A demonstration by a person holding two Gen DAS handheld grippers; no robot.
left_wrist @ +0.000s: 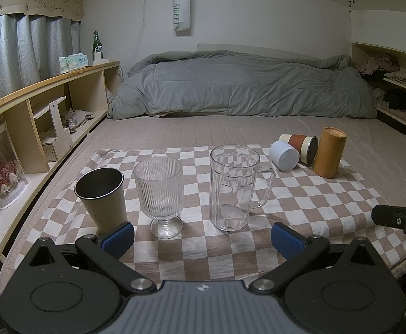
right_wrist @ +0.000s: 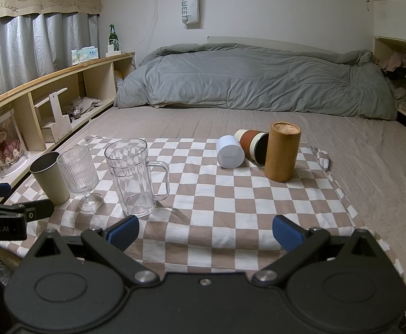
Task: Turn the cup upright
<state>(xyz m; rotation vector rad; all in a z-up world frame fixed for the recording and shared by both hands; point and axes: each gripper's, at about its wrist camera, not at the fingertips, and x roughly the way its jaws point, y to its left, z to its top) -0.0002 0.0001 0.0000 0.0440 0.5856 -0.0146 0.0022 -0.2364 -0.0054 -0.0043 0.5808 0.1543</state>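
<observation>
Hovering low at the near edge of the checked cloth, both tools wait with jaws spread and nothing between them: left gripper, right gripper.

Progress, judged from the layout: three vessels stand upright in a row on the left, namely the steel cup, ribbed goblet and clear mug. All three look empty.

Left to do: the white cup lies on its side at the far right of the cloth, touching the brown cup, also on its side. Just beside them the wood cup stands on end; its top looks closed, so probably mouth down. Nothing visible inside any of these.

Right gripper is nearer the tipped group, though well apart from it.
</observation>
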